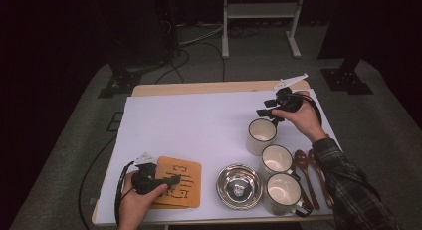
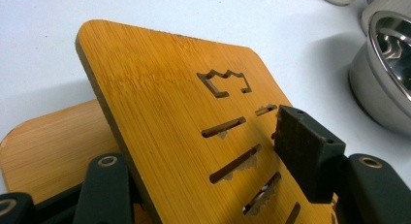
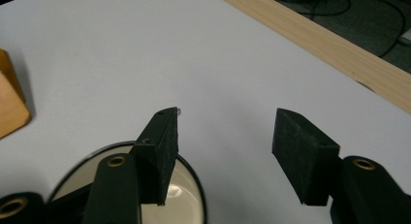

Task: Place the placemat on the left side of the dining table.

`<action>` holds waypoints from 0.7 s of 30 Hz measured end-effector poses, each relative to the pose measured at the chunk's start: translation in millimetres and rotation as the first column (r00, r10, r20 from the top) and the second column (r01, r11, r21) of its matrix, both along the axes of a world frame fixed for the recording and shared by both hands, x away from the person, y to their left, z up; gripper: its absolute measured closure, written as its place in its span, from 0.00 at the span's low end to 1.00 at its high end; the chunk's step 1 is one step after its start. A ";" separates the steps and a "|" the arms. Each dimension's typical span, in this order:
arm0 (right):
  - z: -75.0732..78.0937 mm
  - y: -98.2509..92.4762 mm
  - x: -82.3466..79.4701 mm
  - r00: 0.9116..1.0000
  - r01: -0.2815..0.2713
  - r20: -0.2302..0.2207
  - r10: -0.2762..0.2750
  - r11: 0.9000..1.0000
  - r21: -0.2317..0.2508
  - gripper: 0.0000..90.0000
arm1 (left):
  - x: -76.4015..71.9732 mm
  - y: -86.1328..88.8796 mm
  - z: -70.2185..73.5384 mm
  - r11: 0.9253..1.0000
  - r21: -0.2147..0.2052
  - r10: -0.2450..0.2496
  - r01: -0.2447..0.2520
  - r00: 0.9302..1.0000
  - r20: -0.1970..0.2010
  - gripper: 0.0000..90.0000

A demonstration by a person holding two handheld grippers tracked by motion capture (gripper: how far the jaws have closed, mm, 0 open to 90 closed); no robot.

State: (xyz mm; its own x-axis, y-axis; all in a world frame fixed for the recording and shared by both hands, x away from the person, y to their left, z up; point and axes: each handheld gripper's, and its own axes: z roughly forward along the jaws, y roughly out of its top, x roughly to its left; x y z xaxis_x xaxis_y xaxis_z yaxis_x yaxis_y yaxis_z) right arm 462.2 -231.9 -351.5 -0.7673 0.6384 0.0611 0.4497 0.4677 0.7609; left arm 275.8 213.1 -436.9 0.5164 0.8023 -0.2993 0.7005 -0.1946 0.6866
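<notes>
Bamboo coaster (image 2: 165,112) tilted up in the left gripper (image 1: 161,180), one edge raised off a second coaster (image 2: 43,151) at the table's near-left.
Right gripper (image 1: 267,108) gapes empty above the farthest of three mugs (image 1: 261,136); two spoons (image 1: 312,176), one steel bowl (image 1: 239,185).

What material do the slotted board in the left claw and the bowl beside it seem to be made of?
Slotted board: looks like bamboo, matte, with fine straight grain and honey colour. Bowl: probably polished stainless steel, since its mirror-like inside reflects light.
</notes>
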 end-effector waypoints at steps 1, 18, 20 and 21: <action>-0.7 -2.9 0.9 1.000 0.013 -0.001 -0.013 1.000 0.003 0.46 | 0.0 0.0 -0.1 1.000 0.000 0.000 0.000 1.000 0.000 0.42; -25.5 -57.8 19.7 0.978 0.208 0.026 -0.208 0.978 0.027 0.43 | 0.2 0.3 -0.2 1.000 -0.001 -0.002 0.002 1.000 0.000 0.42; -28.9 -63.2 21.8 0.975 0.219 0.028 -0.220 0.975 0.032 0.42 | 0.2 0.2 -0.2 1.000 -0.001 -0.002 0.002 1.000 0.001 0.42; -31.3 -65.8 23.0 0.972 0.230 0.029 -0.231 0.972 0.039 0.41 | 0.2 0.1 -0.1 1.000 -0.001 -0.001 0.001 1.000 0.001 0.42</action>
